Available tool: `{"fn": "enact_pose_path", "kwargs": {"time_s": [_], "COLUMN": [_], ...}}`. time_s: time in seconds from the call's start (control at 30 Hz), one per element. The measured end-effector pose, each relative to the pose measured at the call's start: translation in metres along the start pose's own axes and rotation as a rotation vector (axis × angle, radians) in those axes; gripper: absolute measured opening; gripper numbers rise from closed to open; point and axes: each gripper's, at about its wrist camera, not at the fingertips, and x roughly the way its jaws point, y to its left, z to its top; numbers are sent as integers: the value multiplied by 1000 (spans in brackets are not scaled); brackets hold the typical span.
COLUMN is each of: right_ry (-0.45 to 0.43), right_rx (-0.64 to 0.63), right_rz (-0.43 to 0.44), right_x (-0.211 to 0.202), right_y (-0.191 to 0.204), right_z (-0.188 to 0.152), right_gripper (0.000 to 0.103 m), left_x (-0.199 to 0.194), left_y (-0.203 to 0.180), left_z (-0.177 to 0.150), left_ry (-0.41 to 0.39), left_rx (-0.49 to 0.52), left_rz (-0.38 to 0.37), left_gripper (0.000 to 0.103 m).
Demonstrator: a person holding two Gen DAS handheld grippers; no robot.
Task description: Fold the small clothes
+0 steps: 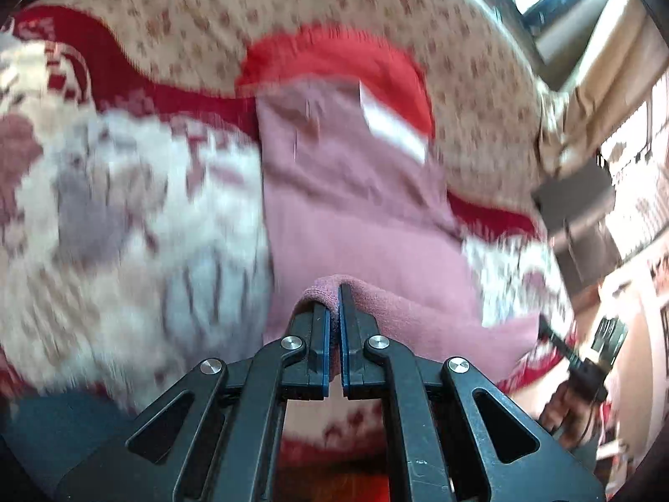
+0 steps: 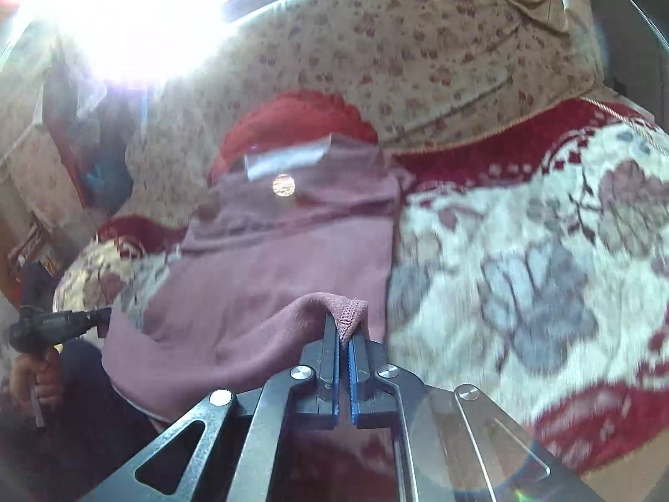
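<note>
A small dusty-pink garment [image 1: 355, 217] lies stretched over a red-and-white patterned blanket [image 1: 125, 217]. My left gripper [image 1: 334, 293] is shut on its near edge, and a fold of pink cloth bulges over the fingertips. In the right wrist view the same pink garment [image 2: 292, 259] hangs from my right gripper [image 2: 343, 326], which is shut on another near corner, lifting the hem off the blanket [image 2: 522, 259]. A white label [image 2: 288, 159] shows at the garment's far end, over a red knitted piece [image 2: 292, 117]. Each view catches the other gripper at its edge, held by a hand [image 2: 37, 376].
A beige floral cushion or sofa back [image 1: 292, 8] rises behind the garment, its cloth [image 2: 418, 50] filling the far side. Strong glare [image 2: 125, 12] whitens the upper left of the right wrist view. Furniture and clutter [image 1: 585, 209] stand at the right edge.
</note>
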Motion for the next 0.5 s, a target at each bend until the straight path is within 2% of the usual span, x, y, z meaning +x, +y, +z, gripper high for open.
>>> {"fn": "enact_pose_path", "kwargs": {"time_s": [0.17, 0.33, 0.4, 0.5], "right_ry": [-47, -72, -69, -57], "right_rx": [42, 50, 63, 80], "right_rz": [-39, -113, -145, -179], "right_x": [32, 78, 101, 138], "right_y": [-6, -14, -17, -24], "right_z": [52, 96, 110, 128], "right_gripper": [3, 3, 3, 3], "left_x": [19, 65, 84, 116], "left_y": [1, -1, -2, -4], "left_z": [57, 110, 127, 152], "left_ry": [-51, -119, -128, -146], "left_rx": [-47, -58, -57, -48], "left_rz": [-18, 18, 11, 48], "left_gripper": [2, 2, 2, 2]}}
